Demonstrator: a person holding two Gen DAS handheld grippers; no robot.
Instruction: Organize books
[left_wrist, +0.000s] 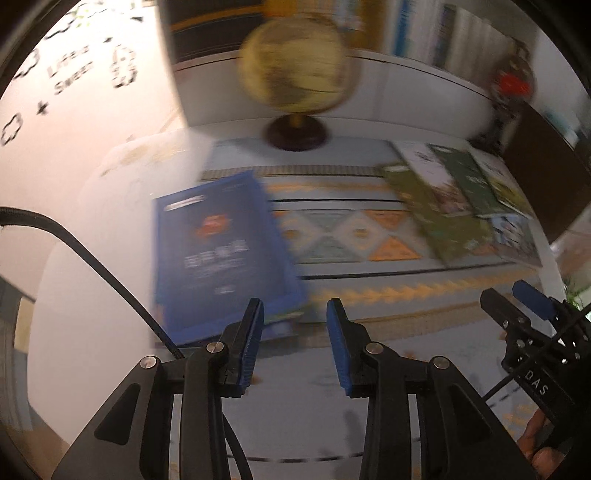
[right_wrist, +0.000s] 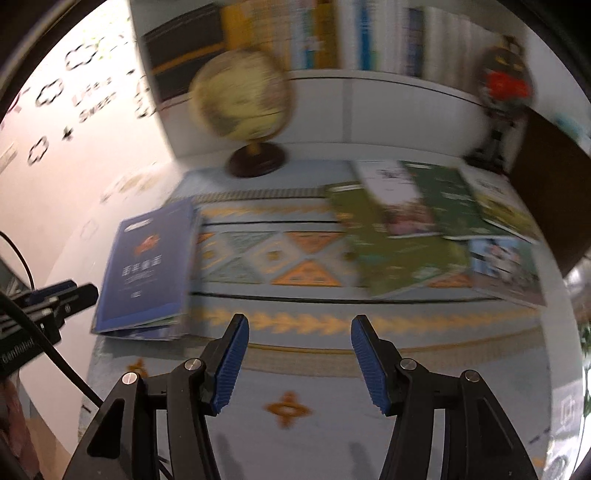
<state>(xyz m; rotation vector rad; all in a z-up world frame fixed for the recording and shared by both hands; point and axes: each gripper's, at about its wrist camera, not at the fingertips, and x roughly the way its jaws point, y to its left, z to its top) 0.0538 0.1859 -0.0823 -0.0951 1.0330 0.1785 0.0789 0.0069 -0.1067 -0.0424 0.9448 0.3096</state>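
Observation:
A blue book lies flat at the left end of the patterned table runner, on top of another thin book. Several green and white books lie fanned and overlapping at the right end. My left gripper hovers open above the blue book's near right corner, nothing between its pads. My right gripper hangs open over the runner's near edge between the two groups, also empty. Each gripper shows at the edge of the other's view: right gripper, left gripper.
A yellow globe on a dark round base stands at the back middle. A red and dark figurine stands at the back right. A white shelf with upright books runs behind. A black cable hangs at the left.

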